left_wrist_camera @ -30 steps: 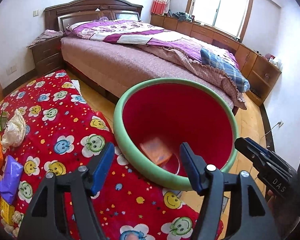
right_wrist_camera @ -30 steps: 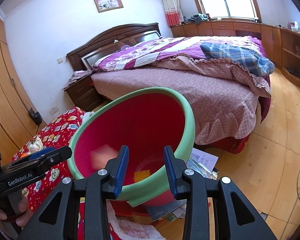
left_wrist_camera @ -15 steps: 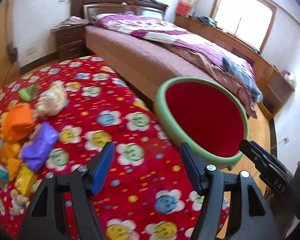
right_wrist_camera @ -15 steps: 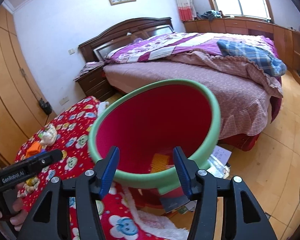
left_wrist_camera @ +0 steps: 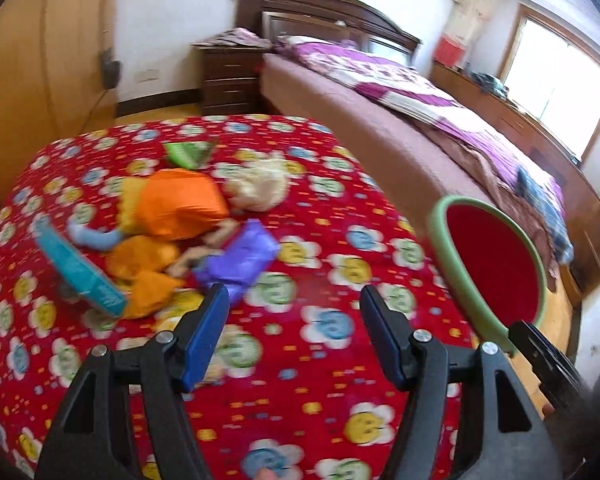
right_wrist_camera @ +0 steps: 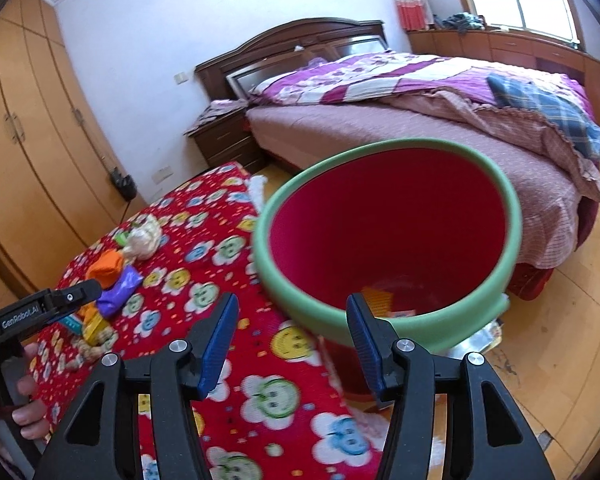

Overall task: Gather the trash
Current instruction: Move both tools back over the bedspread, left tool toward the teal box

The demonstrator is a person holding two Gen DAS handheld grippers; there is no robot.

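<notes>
1. trash, a loose heap of crumpled wrappers (left_wrist_camera: 172,240), is lying on the red flower-print cloth-covered table (left_wrist_camera: 320,360); an orange plastic wrapper (left_wrist_camera: 176,208), a purple foil wrapper (left_wrist_camera: 240,258), a teal cardboard box (left_wrist_camera: 80,272), a pale crumpled wad (left_wrist_camera: 260,188) and a green scrap (left_wrist_camera: 188,152) are showing in the blurred left wrist view.
2. the left gripper (left_wrist_camera: 292,316) is hanging over the cloth with its blue-padded jaws spread wide and nothing between them, the purple wrapper lying just beyond its left finger.
3. the right gripper (right_wrist_camera: 290,320) is hovering at the table's edge before the round red bin with a green rim (right_wrist_camera: 384,332); its jaws have just been opening and are standing apart, gripping nothing.
4. an orange wrapper piece (right_wrist_camera: 380,300) is resting at the bin's bottom.
5. a person's hand (right_wrist_camera: 16,404) is gripping the left tool's handle at the right wrist view's left edge.
6. a wooden bed with purple bedding (right_wrist_camera: 400,92) is standing behind.
</notes>
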